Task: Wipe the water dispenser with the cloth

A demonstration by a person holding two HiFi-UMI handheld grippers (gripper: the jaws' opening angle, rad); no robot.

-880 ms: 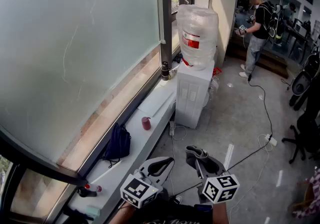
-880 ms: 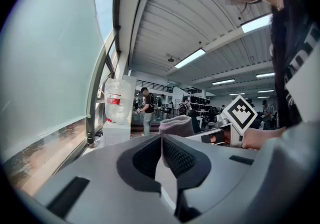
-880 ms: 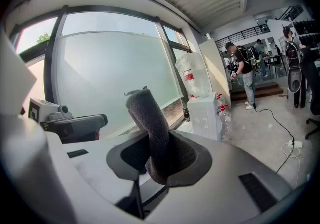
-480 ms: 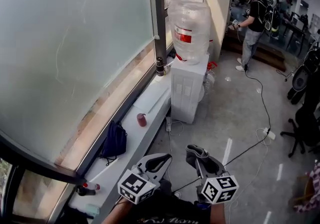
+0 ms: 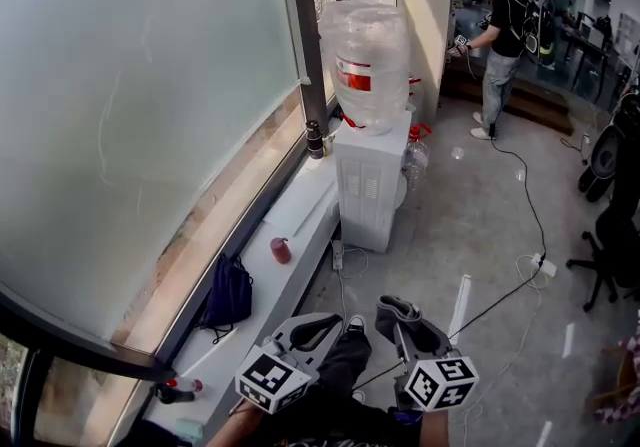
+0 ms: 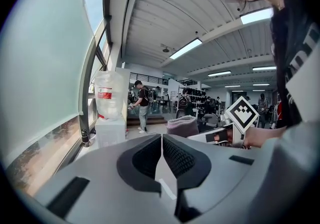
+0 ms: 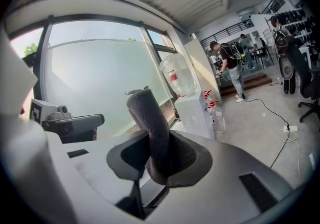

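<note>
The white water dispenser stands against the window sill ahead, with a clear bottle bearing a red label on top. It also shows in the left gripper view as the dispenser and in the right gripper view as the dispenser. My right gripper is shut on a folded grey cloth, which sticks up between its jaws; the cloth is at the bottom of the head view. My left gripper is shut and holds nothing. Both are well short of the dispenser.
A long white sill runs along the window, carrying a red cup, a dark bag and a dark bottle. Cables cross the grey floor. A person stands beyond the dispenser; chairs are at right.
The view has shifted so the dispenser sits a little further left and lower in frame. Both grippers keep their places at the bottom, the right one still clamped on the cloth.
</note>
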